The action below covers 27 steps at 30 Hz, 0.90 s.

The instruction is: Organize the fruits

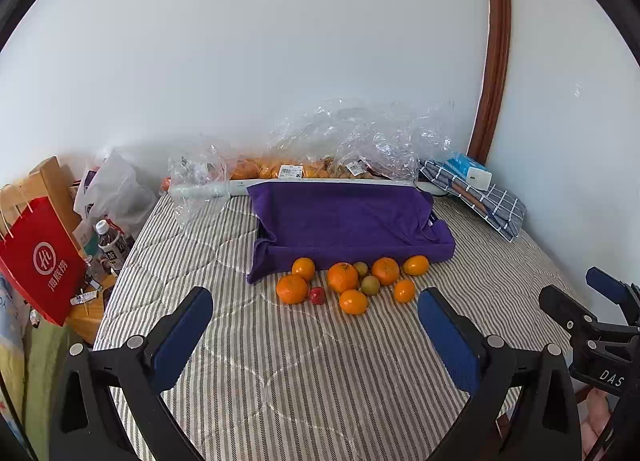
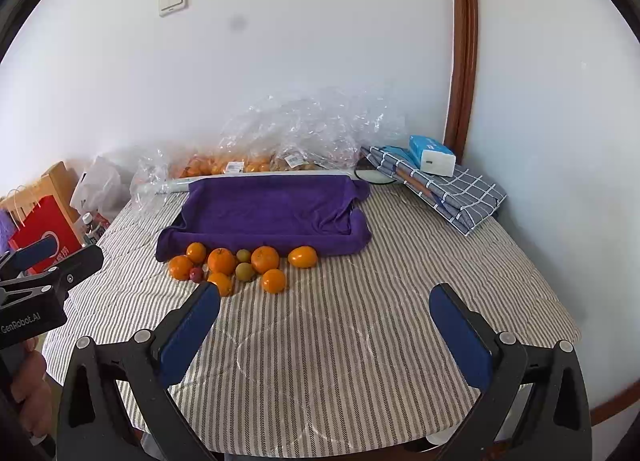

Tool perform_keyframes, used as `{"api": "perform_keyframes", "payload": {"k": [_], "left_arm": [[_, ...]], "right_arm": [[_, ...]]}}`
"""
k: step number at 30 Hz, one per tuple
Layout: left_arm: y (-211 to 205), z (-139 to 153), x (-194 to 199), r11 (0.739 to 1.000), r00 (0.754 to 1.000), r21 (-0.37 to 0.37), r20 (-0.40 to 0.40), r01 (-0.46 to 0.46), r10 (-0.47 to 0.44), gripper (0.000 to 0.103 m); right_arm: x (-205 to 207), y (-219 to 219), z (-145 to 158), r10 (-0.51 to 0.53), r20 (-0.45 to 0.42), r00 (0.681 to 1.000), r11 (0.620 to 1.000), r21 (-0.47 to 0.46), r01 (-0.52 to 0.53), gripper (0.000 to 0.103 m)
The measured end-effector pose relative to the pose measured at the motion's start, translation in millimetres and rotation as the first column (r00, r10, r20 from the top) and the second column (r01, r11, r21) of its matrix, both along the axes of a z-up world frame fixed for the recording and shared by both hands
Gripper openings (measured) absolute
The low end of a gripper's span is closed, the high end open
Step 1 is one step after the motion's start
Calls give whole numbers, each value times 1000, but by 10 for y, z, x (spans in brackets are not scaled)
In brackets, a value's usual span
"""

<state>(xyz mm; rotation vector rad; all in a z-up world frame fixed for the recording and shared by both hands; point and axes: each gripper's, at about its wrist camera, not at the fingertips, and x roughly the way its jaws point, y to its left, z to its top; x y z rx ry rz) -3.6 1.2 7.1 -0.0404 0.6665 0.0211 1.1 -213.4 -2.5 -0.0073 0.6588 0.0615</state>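
Not started. Fruits (image 1: 352,281) in heap on bed (image 1: 280,373), touching front of purple tray (image 1: 344,217). Tray bare. Left tool (image 1: 316,337), right tool (image 2: 324,333) both wide apart, holding nothing.

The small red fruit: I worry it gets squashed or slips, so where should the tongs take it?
Grip the small red fruit across its round middle, coming from above and the near side; oranges crowd its left and right, so set the fingers front and back.
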Motion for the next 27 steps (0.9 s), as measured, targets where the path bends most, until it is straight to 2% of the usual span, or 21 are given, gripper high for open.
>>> {"api": "perform_keyframes", "payload": {"k": [27], "left_arm": [[29, -8, -19, 1000, 1000, -6, 4, 0, 0, 103]], "right_arm": [[-52, 6, 6, 4, 6, 1000, 1000, 12, -4, 103]]}}
